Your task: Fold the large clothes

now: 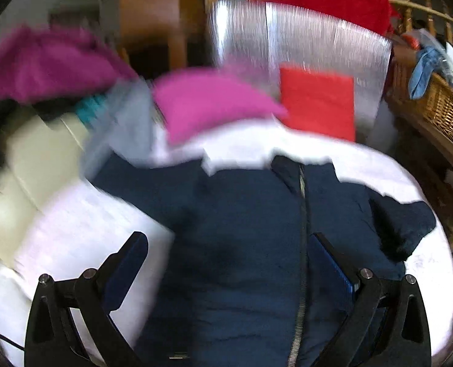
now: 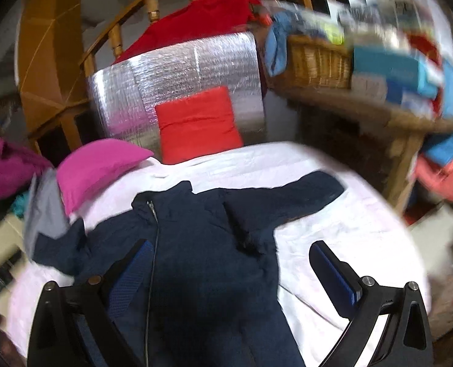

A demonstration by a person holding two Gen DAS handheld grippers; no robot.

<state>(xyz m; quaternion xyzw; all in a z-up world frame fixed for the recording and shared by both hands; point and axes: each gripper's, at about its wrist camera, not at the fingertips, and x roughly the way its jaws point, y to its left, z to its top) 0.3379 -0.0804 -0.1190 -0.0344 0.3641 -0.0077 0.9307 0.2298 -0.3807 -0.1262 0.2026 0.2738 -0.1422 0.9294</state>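
A dark navy zip-up jacket [image 1: 241, 220] lies face up on a white sheet [image 1: 73, 232], zipper running down its middle. In the right wrist view the jacket [image 2: 214, 244] has its right sleeve [image 2: 287, 195] spread out to the side. My left gripper [image 1: 229, 244] is open and empty above the jacket's lower body, its fingers either side of the zipper area. My right gripper [image 2: 232, 253] is open and empty above the jacket's right half. Both views are motion-blurred.
A pink pillow [image 2: 98, 165] and a red cushion [image 2: 196, 122] lie at the head of the sheet [image 2: 348, 229], against a silver foil panel [image 2: 177, 73]. A wicker basket [image 2: 318, 61] stands on a wooden shelf at right. Magenta cloth [image 1: 43, 61] and grey cloth [image 1: 125, 122] lie at left.
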